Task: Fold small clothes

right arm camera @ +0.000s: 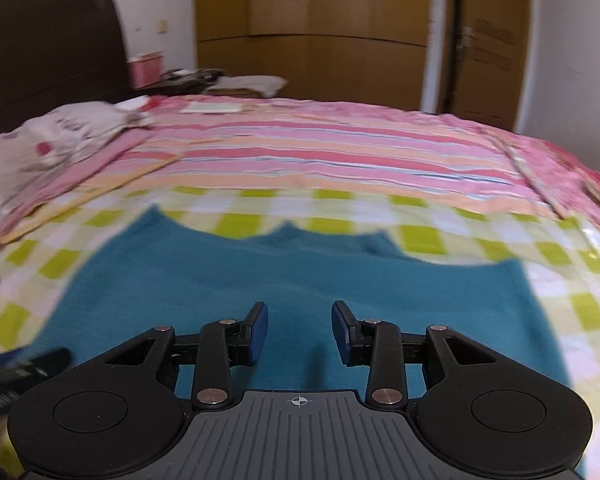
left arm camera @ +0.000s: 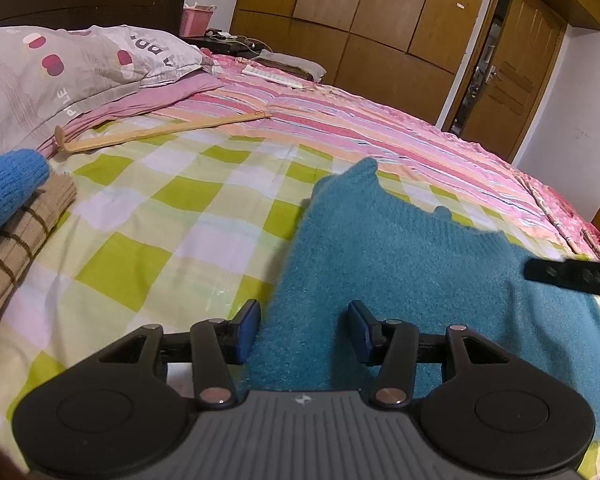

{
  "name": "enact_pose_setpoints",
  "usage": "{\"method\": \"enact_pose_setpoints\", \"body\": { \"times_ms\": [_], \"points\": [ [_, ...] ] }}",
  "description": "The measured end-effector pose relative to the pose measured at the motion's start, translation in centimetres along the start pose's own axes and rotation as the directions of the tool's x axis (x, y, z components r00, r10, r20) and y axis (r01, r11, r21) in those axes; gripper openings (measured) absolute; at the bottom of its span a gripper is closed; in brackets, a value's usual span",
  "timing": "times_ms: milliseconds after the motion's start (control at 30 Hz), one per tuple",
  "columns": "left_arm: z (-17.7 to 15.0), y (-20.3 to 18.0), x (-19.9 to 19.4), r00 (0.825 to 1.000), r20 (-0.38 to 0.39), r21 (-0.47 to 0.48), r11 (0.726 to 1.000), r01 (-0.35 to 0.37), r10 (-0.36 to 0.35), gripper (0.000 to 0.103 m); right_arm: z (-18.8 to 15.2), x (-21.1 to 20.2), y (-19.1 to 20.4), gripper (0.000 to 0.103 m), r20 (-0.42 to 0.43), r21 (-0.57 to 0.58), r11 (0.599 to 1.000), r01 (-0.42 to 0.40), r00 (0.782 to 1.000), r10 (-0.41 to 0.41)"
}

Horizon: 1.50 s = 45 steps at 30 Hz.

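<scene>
Teal knit sweater (left arm camera: pixel 400 256) lies flat on the green-and-white checked sheet (left arm camera: pixel 148 216), its wavy far edge toward the pink striped quilt (left arm camera: pixel 340 120).

Left wrist view, left of the sweater: a folded tan striped garment (left arm camera: pixel 16 240) with a blue knit piece (left arm camera: pixel 4 188) on its far end, both well apart from the sweater. Beyond them a grey dotted pillow (left arm camera: pixel 60 68) and a long wooden stick (left arm camera: pixel 160 132) lying where sheet meets quilt.

Left gripper (left arm camera: pixel 304 330): jaws spread wide, nothing between the pads. It sits at the sweater's left edge; the left fingertip (left arm camera: pixel 248 330) is over bare sheet just beside the edge, the right one over the knit. Contact with the fabric cannot be told.

Right of that, a black finger of the right gripper (left arm camera: pixel 572 276) reaches in over the sweater's right part.

Right wrist view (blurred): right gripper (right arm camera: pixel 300 332) has jaws wide apart, holding nothing, and points over the near middle of the sweater (right arm camera: pixel 300 272), teal on both sides of the pads. Sheet (right arm camera: pixel 500 248) shows to the right of the sweater. A dark blurred part at the lower left edge is probably the left gripper (right arm camera: pixel 20 372).

Behind the bed: brown wardrobe (left arm camera: pixel 360 12) and a door (left arm camera: pixel 516 72).
</scene>
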<state>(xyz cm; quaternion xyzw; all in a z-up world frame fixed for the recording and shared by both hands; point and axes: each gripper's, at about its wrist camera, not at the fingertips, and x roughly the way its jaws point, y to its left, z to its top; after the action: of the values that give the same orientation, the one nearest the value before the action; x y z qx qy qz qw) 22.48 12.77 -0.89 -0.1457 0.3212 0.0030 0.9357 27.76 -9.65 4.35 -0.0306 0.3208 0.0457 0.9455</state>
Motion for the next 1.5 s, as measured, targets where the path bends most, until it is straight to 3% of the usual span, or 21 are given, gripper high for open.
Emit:
{"method": "enact_pose_setpoints", "body": {
  "times_ms": [400,800,1100,1500],
  "points": [
    [-0.1,0.3,0.0,1.0,-0.004,-0.001,1.0,0.011,-0.011,0.056,3.6,2.3,6.9,0.039,-0.069,-0.055,0.987,-0.148,0.987,0.144],
    [-0.3,0.5,-0.1,1.0,-0.016,-0.01,1.0,0.019,-0.019,0.06,4.8,5.3,10.9,0.043,-0.206,-0.026,0.971,-0.239,0.951,0.229],
    [-0.3,0.2,-0.2,1.0,-0.012,0.02,1.0,0.009,-0.008,0.06,5.5,7.7,13.0,0.046,-0.28,-0.071,0.971,-0.227,0.939,0.199],
    [-0.4,0.4,-0.1,1.0,-0.021,0.011,1.0,0.014,-0.014,0.062,5.1,9.8,16.4,0.065,-0.344,-0.235,0.951,-0.202,0.932,0.113]
  ]
}}
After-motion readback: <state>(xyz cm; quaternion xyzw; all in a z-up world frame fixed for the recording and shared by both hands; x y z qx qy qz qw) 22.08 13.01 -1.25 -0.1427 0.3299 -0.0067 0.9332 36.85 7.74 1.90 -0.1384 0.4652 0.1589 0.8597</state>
